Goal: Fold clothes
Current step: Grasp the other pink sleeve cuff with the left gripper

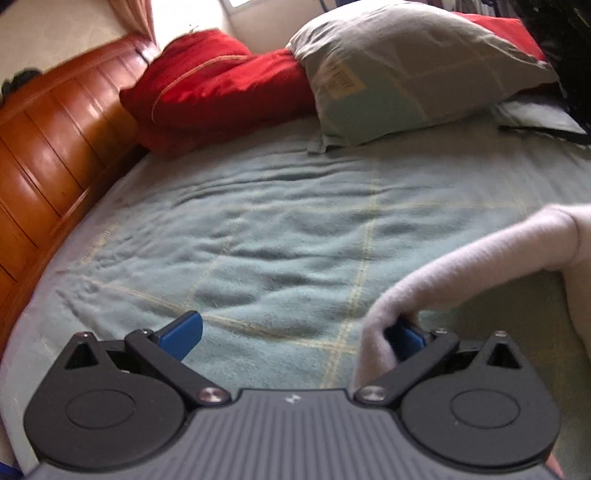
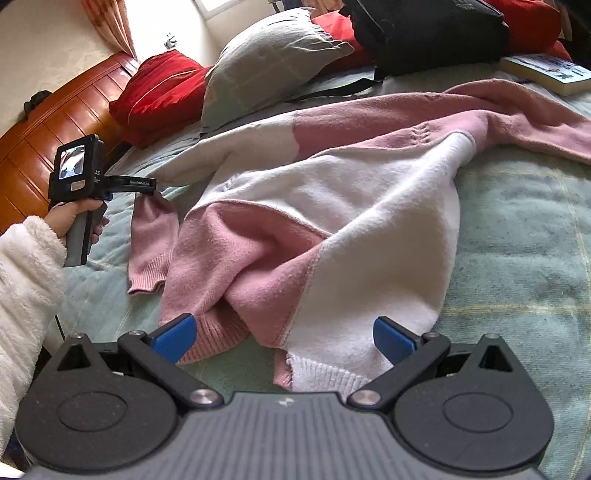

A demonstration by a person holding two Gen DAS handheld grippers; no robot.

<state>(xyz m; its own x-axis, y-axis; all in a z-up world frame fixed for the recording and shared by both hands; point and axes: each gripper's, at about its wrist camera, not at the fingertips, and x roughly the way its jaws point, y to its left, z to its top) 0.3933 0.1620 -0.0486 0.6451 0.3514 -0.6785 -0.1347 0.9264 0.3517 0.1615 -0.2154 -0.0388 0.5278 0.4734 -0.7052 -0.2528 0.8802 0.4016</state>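
Lying rumpled on the green blanket (image 2: 517, 229) is a pink and white sweater (image 2: 332, 206), with its body bunched up and one sleeve stretched far toward the book (image 2: 546, 72) and black bag (image 2: 424, 33). It is not flat and not folded into a neat shape.

The left gripper (image 1: 291, 334) has its jaws wide apart. The cuff of the other sleeve (image 1: 461, 273) hangs draped over one blue finger, so it looks hooked there, not pinched. That lifts the sleeve off the bed, maybe so it can be moved across the sweater.

The right gripper (image 2: 284, 334) is wide open too and holds nothing. It sits low, just by the ribbed hem (image 2: 325, 376), a good edge to grab.

A grey pillow (image 1: 406, 66) and red pillow (image 1: 214, 85) sit at the far end, out of the way
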